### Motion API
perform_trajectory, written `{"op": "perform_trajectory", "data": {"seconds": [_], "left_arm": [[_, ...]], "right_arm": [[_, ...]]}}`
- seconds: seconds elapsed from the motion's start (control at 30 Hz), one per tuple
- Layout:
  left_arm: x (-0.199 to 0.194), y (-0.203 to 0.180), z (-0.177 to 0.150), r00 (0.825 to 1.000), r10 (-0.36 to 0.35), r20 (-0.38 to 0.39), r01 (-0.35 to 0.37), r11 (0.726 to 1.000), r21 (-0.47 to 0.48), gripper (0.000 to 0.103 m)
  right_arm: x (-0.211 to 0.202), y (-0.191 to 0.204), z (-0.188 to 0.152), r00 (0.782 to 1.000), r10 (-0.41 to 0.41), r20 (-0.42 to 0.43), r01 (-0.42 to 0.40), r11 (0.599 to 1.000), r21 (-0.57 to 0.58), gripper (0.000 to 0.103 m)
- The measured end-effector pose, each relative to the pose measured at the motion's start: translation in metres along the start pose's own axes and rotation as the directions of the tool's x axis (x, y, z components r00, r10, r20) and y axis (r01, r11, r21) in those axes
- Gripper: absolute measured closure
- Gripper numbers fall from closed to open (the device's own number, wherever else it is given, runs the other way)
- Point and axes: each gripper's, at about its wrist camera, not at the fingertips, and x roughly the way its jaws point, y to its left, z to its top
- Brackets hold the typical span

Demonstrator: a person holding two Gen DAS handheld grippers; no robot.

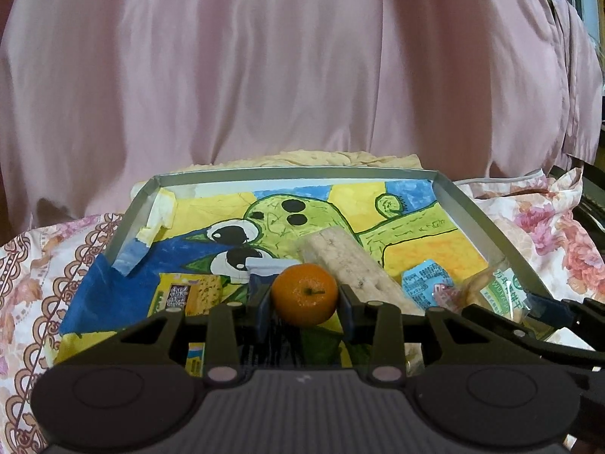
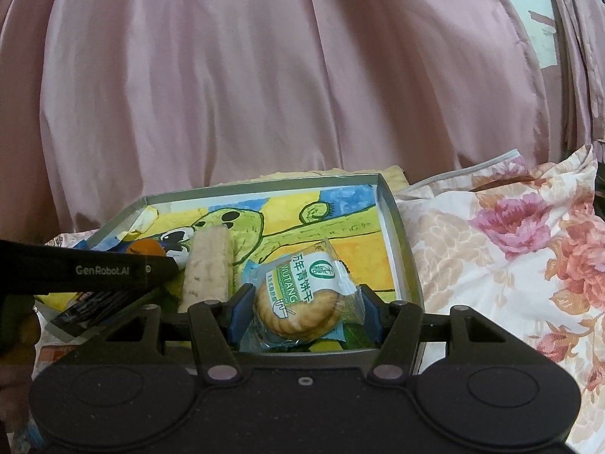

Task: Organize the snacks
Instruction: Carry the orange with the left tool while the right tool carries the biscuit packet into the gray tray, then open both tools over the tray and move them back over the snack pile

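Observation:
A shallow grey tray point(image 1: 295, 174) lined with a yellow, green and blue drawing lies on the bedding. Just above its near end, my left gripper point(image 1: 304, 299) is shut on a small orange point(image 1: 304, 295), with a blue pad pressed on each side. My right gripper point(image 2: 302, 302) is shut on a clear packet of round biscuits point(image 2: 298, 295) over the tray's near right corner point(image 2: 401, 234). A pale rice bar point(image 1: 351, 265) lies in the tray between the two grippers. A yellow packet point(image 1: 185, 295) and a blue packet point(image 1: 423, 283) also lie in the tray.
A pink curtain point(image 1: 302, 75) hangs close behind the tray. Floral bedding point(image 2: 510, 265) surrounds it on both sides. In the right wrist view, the left gripper's black finger point(image 2: 113, 270) crosses in from the left, partly hiding the orange point(image 2: 147, 246).

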Motion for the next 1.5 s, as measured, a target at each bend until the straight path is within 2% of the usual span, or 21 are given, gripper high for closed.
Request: {"op": "perform_trajectory", "data": {"seconds": [0.07, 0.2, 0.33, 0.77, 1.03, 1.27, 1.5], "left_arm": [[0.0, 0.001, 0.0, 1.0, -0.007, -0.011, 0.007, 1.0, -0.01, 0.062], [-0.004, 0.003, -0.001, 1.0, -0.005, -0.002, 0.005, 1.0, -0.024, 0.049], [-0.011, 0.005, 0.0, 1.0, -0.008, 0.01, 0.009, 1.0, -0.03, 0.044], [-0.054, 0.016, 0.001, 0.993, 0.018, 0.115, -0.008, 0.996, -0.09, 0.002], [-0.097, 0.027, -0.001, 0.983, 0.04, 0.181, -0.015, 0.991, -0.133, 0.001], [-0.151, 0.025, -0.01, 0.971, 0.071, 0.229, -0.043, 0.991, -0.123, 0.001], [-0.2, 0.022, -0.037, 0.972, 0.078, 0.221, -0.05, 0.99, -0.129, 0.0]], "right_arm": [[0.0, 0.001, 0.0, 1.0, 0.005, -0.004, -0.005, 1.0, -0.003, 0.041], [-0.003, 0.003, 0.001, 1.0, 0.01, -0.004, -0.01, 1.0, -0.012, 0.037], [-0.008, 0.005, -0.001, 1.0, 0.012, 0.002, -0.012, 1.0, -0.021, 0.027], [-0.041, 0.009, -0.004, 0.997, 0.028, 0.069, -0.027, 1.0, -0.015, 0.003], [-0.081, 0.018, 0.0, 0.989, 0.036, 0.144, -0.031, 0.999, -0.036, 0.001], [-0.124, 0.027, 0.003, 0.981, 0.056, 0.186, -0.047, 0.998, -0.051, 0.001], [-0.176, 0.043, -0.008, 0.98, 0.074, 0.182, -0.06, 0.995, -0.083, 0.001]]}}
